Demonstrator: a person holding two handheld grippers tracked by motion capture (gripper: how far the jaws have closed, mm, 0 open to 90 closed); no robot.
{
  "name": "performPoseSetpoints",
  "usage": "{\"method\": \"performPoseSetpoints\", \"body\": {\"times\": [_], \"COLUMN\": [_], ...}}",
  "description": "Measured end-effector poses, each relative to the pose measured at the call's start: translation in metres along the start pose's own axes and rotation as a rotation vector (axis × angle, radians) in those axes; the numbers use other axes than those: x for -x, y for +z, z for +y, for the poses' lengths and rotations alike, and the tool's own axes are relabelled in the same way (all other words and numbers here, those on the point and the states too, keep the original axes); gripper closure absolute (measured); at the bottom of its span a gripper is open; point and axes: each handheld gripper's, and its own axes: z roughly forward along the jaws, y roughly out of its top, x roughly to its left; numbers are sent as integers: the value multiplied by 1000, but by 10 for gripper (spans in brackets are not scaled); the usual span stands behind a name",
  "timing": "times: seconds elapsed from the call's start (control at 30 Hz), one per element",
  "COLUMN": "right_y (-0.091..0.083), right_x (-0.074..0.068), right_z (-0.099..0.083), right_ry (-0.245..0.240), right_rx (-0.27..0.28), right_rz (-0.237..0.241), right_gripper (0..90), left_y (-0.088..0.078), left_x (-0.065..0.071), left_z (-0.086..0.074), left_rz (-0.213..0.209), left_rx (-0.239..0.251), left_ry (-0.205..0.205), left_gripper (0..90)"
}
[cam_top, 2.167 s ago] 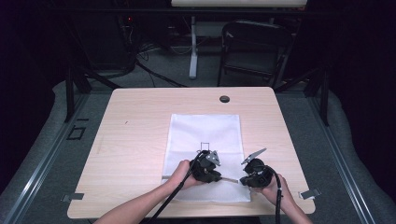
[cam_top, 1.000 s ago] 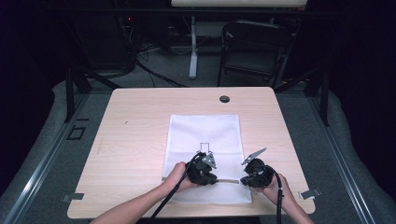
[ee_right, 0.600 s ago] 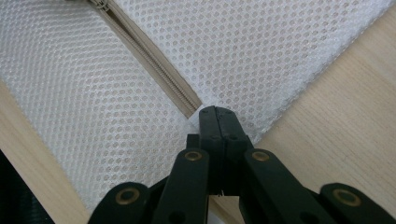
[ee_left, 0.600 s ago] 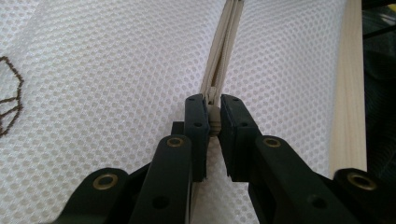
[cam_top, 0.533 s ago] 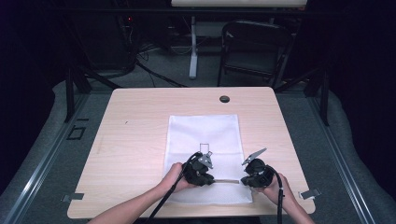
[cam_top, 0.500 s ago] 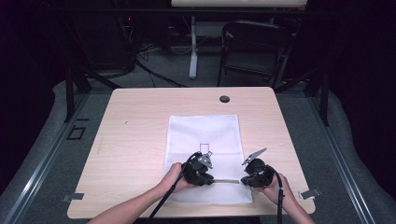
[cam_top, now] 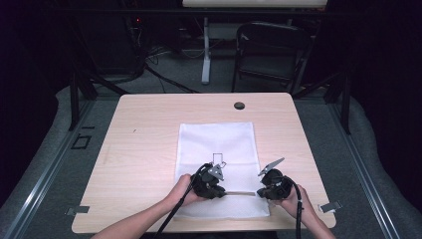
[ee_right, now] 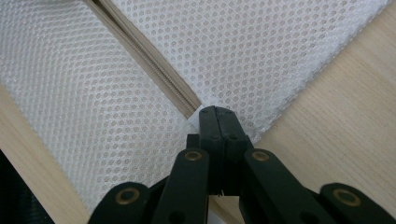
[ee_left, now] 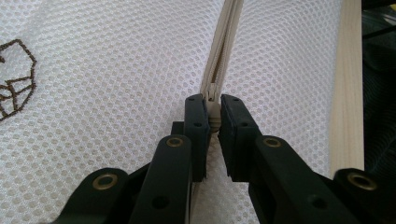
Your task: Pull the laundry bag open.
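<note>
A white mesh bag (cam_top: 216, 144) lies flat on the wooden table (cam_top: 144, 149), with a beige zipper (cam_top: 241, 193) running along its near edge. In the left gripper view, my left gripper (ee_left: 213, 114) is shut on the zipper pull (ee_left: 212, 93), and the two zipper halves (ee_left: 226, 32) run away ahead of it. In the high view it sits at the bag's near left (cam_top: 221, 190). My right gripper (ee_right: 215, 114) is shut on the bag's edge where the zipper (ee_right: 144, 60) ends; in the high view it is at the near right corner (cam_top: 259, 193).
A small dark embroidered mark (cam_top: 217, 159) sits on the bag just beyond the left gripper. There is a round cable hole (cam_top: 239, 105) at the table's far side. Metal clips (cam_top: 330, 206) stick out at the front corners. A folding chair (cam_top: 268, 50) stands behind the table.
My left gripper has slid slightly left along the zipper line, away from the right gripper. The right gripper has stayed put.
</note>
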Motion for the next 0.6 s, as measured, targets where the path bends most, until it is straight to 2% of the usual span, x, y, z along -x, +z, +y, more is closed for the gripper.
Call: {"method": "performPoseSetpoints", "body": {"times": [0.1,0.2,0.6], "right_y": [0,0,-1], "right_x": [1,0,1], "right_z": [0,0,0], "right_ry": [-5,2,7], "right_rx": [-4,7,-5], "right_rz": [2,10,7], "right_gripper": [900,900,900], "left_y": [-2,-3,-10], "left_x": [-1,-1,-3], "left_z": [-2,-3,-13], "left_rz": [-8,8,12], "left_rx": [1,-12,-10], "left_ry": [-5,-1,-17], "left_gripper": [817,817,815]}}
